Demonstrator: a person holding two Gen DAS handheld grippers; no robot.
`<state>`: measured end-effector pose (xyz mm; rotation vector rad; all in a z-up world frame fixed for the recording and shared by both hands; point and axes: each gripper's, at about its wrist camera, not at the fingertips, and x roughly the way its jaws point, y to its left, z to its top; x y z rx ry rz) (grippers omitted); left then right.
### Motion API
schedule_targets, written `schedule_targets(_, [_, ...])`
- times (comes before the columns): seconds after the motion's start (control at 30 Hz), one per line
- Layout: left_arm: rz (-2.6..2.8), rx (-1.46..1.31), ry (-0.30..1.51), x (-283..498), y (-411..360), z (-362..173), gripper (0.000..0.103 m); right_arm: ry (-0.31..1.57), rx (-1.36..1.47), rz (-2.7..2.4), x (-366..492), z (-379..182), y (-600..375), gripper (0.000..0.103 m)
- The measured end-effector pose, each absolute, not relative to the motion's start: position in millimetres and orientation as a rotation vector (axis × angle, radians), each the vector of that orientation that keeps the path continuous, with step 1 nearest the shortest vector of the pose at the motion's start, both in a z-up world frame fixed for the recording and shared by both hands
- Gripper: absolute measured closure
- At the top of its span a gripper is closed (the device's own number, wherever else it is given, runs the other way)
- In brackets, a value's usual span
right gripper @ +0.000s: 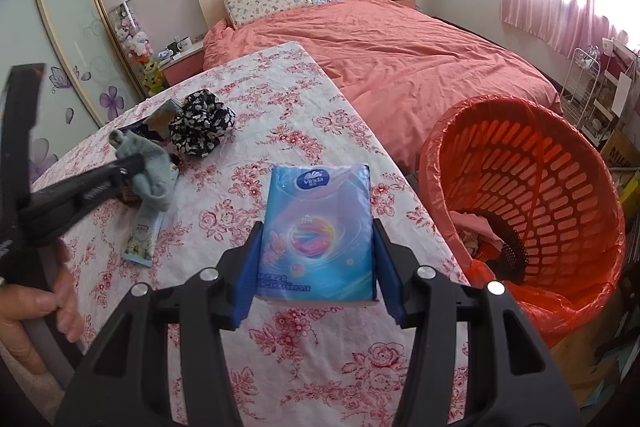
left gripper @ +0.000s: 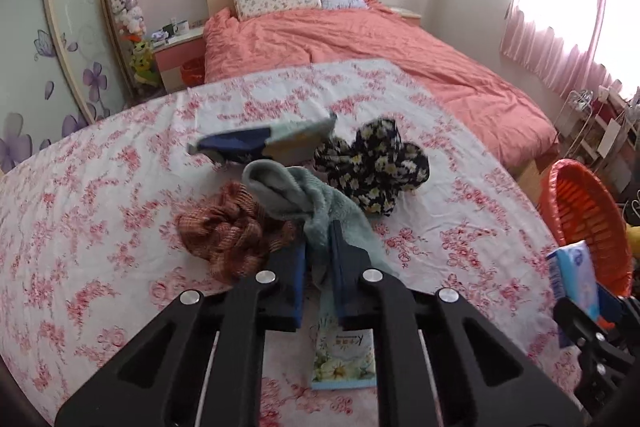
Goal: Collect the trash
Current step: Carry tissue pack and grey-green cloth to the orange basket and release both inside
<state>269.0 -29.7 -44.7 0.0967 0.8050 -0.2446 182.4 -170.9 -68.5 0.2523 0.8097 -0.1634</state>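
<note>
A: Your left gripper (left gripper: 320,247) is clamped on the grey-green sock (left gripper: 296,203); the blue pads pinch its fluffy fabric between them, and the sock's cuff end stands up beyond the fingertips; it is over the floral tablecloth (left gripper: 100,187), just beside the brown checked scrunchie (left gripper: 232,239).

B: And your right one?

A: Your right gripper (right gripper: 316,251) is closed on the blue tissue pack (right gripper: 316,227); both pads press its long sides, and the pack points forward over the table's right part; the orange basket (right gripper: 560,163) stands off the table's right edge, lined with an orange plastic bag, with some scraps lying in its bottom.

B: What else is on the cloth near you?

A: A dark floral scrunchie (left gripper: 372,167) sits beyond the sock, towards the bed (left gripper: 400,59); a blue-and-yellow packet (left gripper: 264,143) lies to its left, blurred in the left wrist view, so you cannot read it; a small flat sachet with daisies (left gripper: 344,359) lies flat on the cloth under your left gripper's jaws.

B: Can you see your hand?

A: In the right wrist view your left hand (right gripper: 36,303) shows at the left edge, fingers wrapped round the grip; the sock hangs from that gripper's tips above the sachet.
</note>
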Motion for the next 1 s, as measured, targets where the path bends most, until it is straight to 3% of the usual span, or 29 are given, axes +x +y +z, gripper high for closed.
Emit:
schedule_targets(0.47, [-0.274,0.08,0.677,247.0,-1.9,19.6,0.092,0.743,0.252,-0.151,165.8,-39.2,-169.7,0.052])
schedule_targets(1.0, [-0.389,0.103,0.635,212.1,-45.2,32.6,0.092,0.572,0.204,-0.235,124.9,21.4,-204.3,0.052])
